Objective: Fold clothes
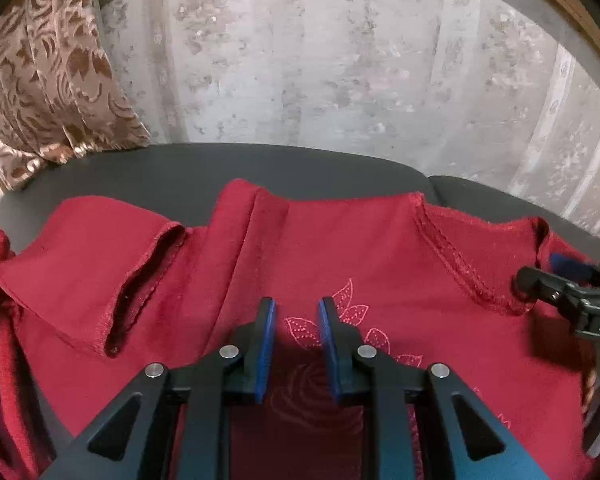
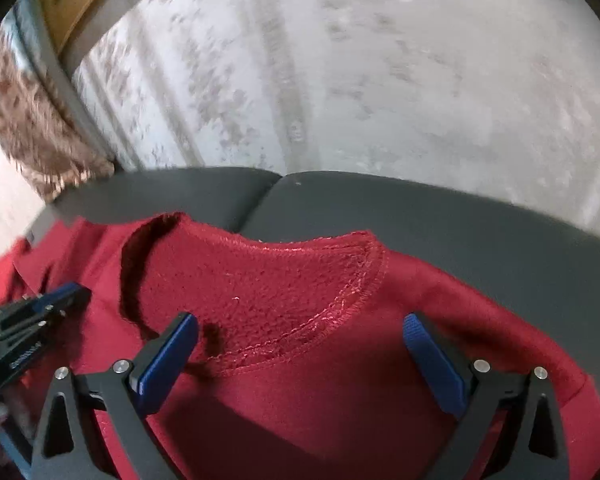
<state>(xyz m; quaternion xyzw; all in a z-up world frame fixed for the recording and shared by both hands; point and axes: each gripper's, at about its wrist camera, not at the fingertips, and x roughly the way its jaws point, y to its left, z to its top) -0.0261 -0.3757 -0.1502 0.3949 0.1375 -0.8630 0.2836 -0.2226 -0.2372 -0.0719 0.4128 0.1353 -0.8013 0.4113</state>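
1. The red top (image 1: 340, 264) runs off the left and lower edges of the left wrist view. The right wrist view is motion-blurred, so its background detail is soft.
2. The top lies spread on a dark grey cushioned surface (image 1: 160, 168), seemingly a sofa seat, with a seam between two cushions (image 2: 268, 196). Behind it hangs a pale patterned sheer curtain (image 1: 320, 60), with a brown patterned drape (image 1: 48, 80) at the left.
3. The left wrist view alone shows the pink embroidered flower (image 1: 352, 320) and a short sleeve (image 1: 100, 268) lying flat. The right wrist view alone shows the fleecy inside of the neckline (image 2: 284, 288).
4. The left gripper (image 1: 296, 308) hovers over the flower, jaws partly apart with nothing between them.
5. The right gripper (image 2: 300, 328) hangs over the neckline, jaws spread wide and holding nothing.
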